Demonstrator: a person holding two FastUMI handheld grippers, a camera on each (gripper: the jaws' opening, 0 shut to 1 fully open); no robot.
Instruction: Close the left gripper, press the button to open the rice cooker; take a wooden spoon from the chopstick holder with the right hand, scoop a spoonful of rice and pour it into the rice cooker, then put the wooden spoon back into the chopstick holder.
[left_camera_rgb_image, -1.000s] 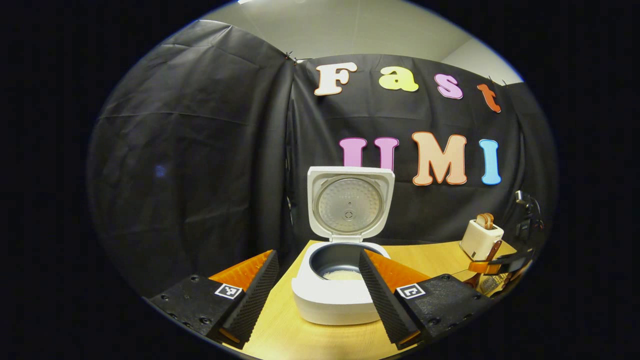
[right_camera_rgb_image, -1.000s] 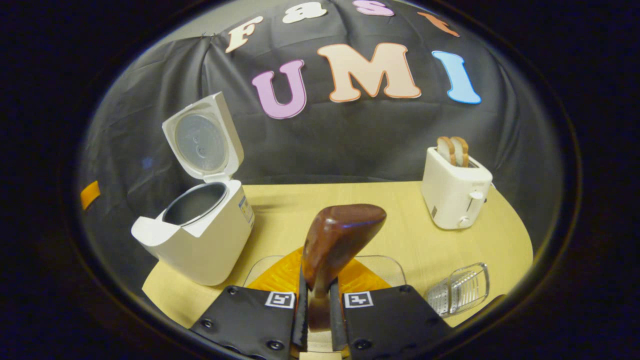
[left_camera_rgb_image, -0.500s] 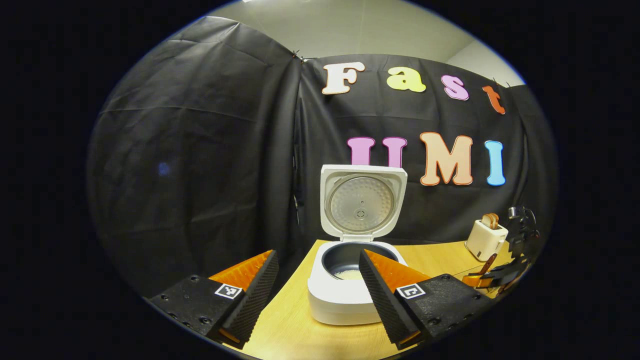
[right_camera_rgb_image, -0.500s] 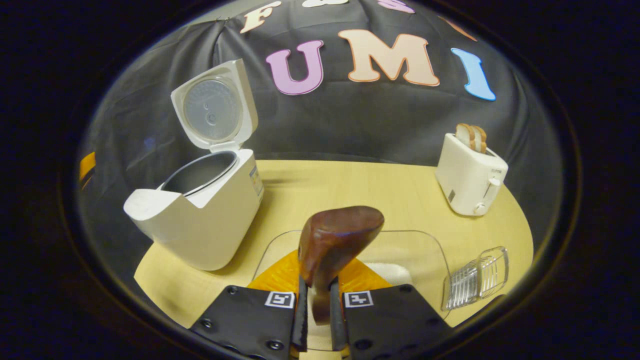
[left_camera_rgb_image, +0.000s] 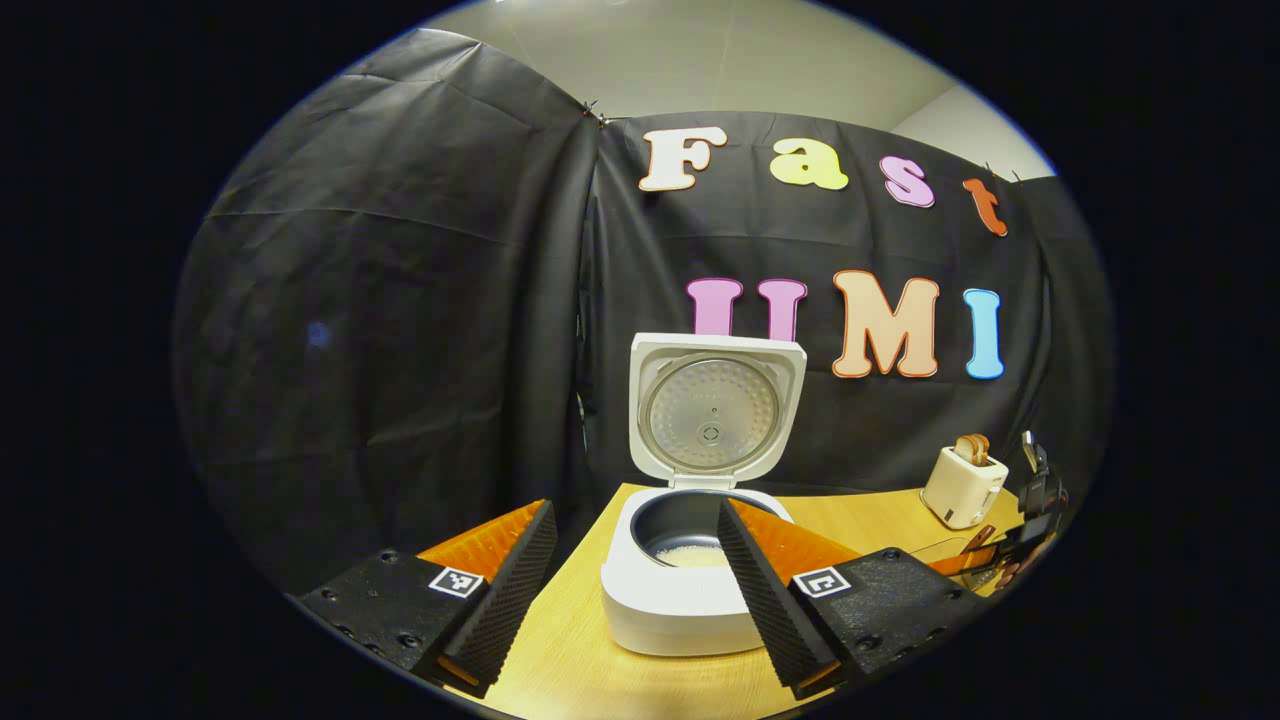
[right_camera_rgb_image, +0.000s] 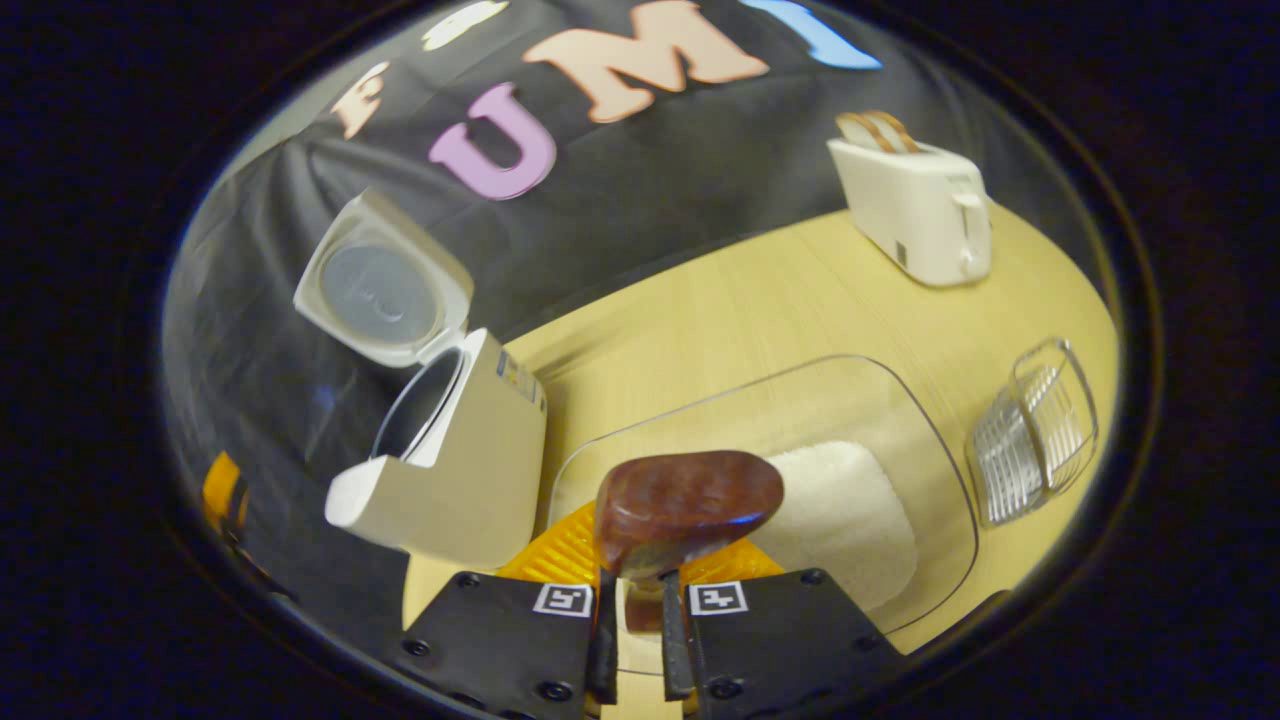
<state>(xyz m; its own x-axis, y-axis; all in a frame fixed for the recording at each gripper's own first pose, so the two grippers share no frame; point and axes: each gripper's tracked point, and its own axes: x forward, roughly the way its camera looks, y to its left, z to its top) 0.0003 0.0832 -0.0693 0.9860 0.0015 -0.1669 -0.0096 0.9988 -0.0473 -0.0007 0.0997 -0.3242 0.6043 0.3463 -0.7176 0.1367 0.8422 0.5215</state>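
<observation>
Right gripper (right_camera_rgb_image: 632, 640), bottom center, clamps the stiff, light wooden spoon (right_camera_rgb_image: 680, 505) by its handle; left gripper (left_camera_rgb_image: 635, 590) stands apart.

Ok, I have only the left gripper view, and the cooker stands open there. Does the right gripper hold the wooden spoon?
Observer: Yes. The right gripper has its jaws shut on the handle of the wooden spoon.
Operator: Where is the spoon's bowl?
Observer: Over the near part of the clear tray, beside the heap of rice. I cannot tell whether they touch.
Operator: And the chopstick holder?
Observer: The chopstick holder is clear and ribbed. It sits to the right of the tray, apart from it.
</observation>
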